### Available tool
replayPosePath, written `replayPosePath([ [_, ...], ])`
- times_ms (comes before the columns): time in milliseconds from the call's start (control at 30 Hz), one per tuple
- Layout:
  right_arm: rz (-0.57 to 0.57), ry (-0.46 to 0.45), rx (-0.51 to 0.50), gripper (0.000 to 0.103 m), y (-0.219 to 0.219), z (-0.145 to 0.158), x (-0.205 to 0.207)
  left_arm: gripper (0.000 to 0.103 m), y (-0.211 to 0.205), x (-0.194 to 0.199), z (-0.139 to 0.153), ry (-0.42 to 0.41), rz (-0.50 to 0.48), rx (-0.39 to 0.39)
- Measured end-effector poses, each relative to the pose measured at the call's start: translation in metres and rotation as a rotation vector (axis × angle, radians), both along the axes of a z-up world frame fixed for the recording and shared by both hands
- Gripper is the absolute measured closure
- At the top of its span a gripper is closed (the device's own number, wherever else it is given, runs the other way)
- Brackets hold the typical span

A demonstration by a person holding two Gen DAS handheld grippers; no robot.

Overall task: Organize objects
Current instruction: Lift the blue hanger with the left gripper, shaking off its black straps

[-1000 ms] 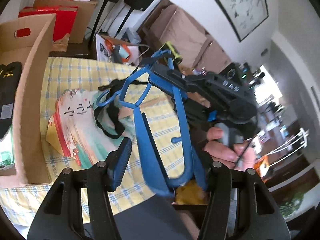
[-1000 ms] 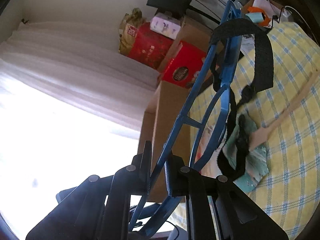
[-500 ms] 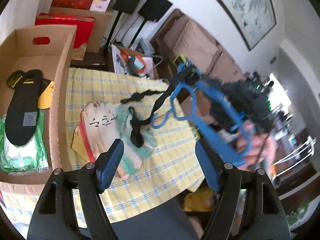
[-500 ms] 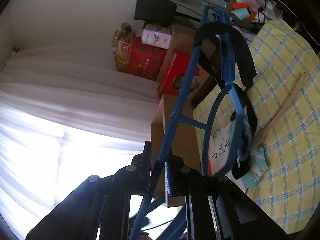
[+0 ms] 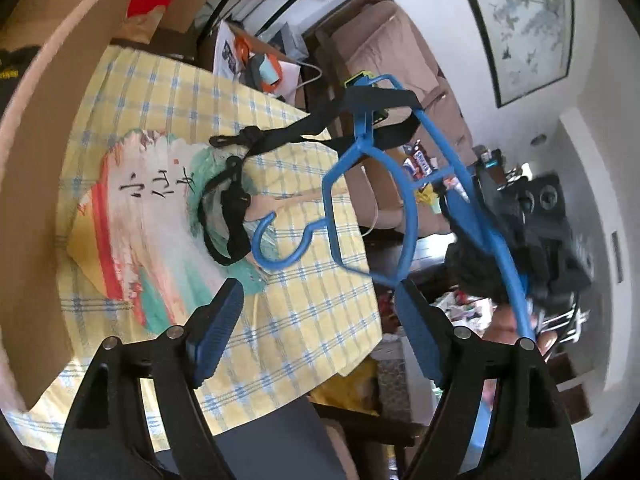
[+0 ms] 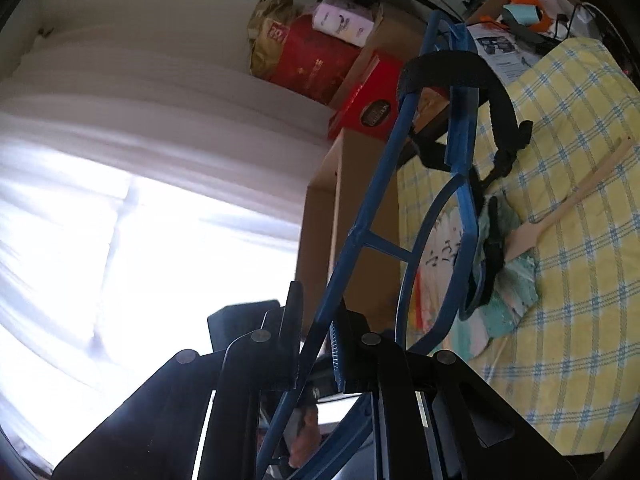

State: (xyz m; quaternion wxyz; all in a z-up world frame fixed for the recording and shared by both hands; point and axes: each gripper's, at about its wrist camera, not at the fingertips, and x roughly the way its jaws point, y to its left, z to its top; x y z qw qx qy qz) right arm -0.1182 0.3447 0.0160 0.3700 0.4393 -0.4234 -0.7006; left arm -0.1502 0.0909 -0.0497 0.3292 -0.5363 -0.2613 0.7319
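A blue plastic hanger (image 5: 404,168) hangs in the air over the yellow checked table (image 5: 320,320), with a black strap (image 5: 280,136) draped over it and trailing onto a painted paper fan (image 5: 132,208). My right gripper (image 6: 316,332) is shut on one arm of the hanger (image 6: 384,184). My left gripper (image 5: 316,312) sits low over the table's near edge; its jaws are opening and nothing lies between them. The hanger's hook (image 5: 280,244) floats just beyond the left fingertips. A wooden spatula (image 6: 576,200) lies on the fan.
A large open cardboard box (image 5: 36,152) stands at the table's left side. Red boxes (image 6: 332,64) and bags are stacked behind it. A sofa (image 5: 384,52) and cluttered floor lie past the table's far edge. A person's hand (image 5: 516,328) holds the right gripper.
My left gripper let go of the hanger, opened wider and dropped toward the table's near edge. The right gripper keeps the hanger and has swung it out over the fan.
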Motion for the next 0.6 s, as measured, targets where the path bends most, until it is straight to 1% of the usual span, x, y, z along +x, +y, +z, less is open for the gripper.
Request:
replayPosePath([
  [33, 0.005, -0.003, 0.002, 0.091, -0.001, -0.001, 0.001, 0.027, 0.0, -0.003, -0.004, -0.019, 0.003, 0.023],
  [67, 0.014, -0.004, 0.003, 0.091, -0.001, -0.003, 0.003, 0.026, -0.001, -0.003, -0.004, -0.025, 0.007, 0.027],
  [167, 0.04, 0.004, 0.013, 0.091, -0.004, -0.007, 0.007, 0.026, 0.006, -0.006, -0.006, -0.026, -0.006, 0.019],
  [233, 0.054, 0.009, 0.02, 0.091, -0.009, -0.008, 0.007, 0.026, 0.012, -0.007, -0.005, -0.017, -0.014, -0.003],
  [267, 0.06, 0.011, 0.025, 0.091, -0.011, -0.008, 0.009, 0.026, 0.015, -0.007, -0.004, -0.011, -0.016, -0.016],
  [300, 0.065, 0.011, 0.025, 0.091, -0.01, -0.009, 0.013, 0.023, 0.017, -0.008, -0.004, -0.007, -0.017, -0.023],
  [467, 0.066, 0.001, 0.029, 0.091, -0.011, -0.011, 0.014, 0.022, 0.024, -0.01, -0.006, -0.019, -0.037, -0.009],
  [533, 0.052, -0.008, 0.02, 0.091, -0.009, -0.012, 0.012, 0.02, 0.03, -0.006, -0.006, -0.016, -0.064, 0.011],
  [567, 0.044, -0.012, 0.012, 0.091, -0.008, -0.013, 0.012, 0.014, 0.031, -0.004, -0.006, -0.013, -0.069, 0.013],
  [600, 0.04, -0.014, 0.006, 0.091, -0.007, -0.013, 0.011, 0.011, 0.033, -0.002, -0.006, -0.01, -0.071, 0.012],
])
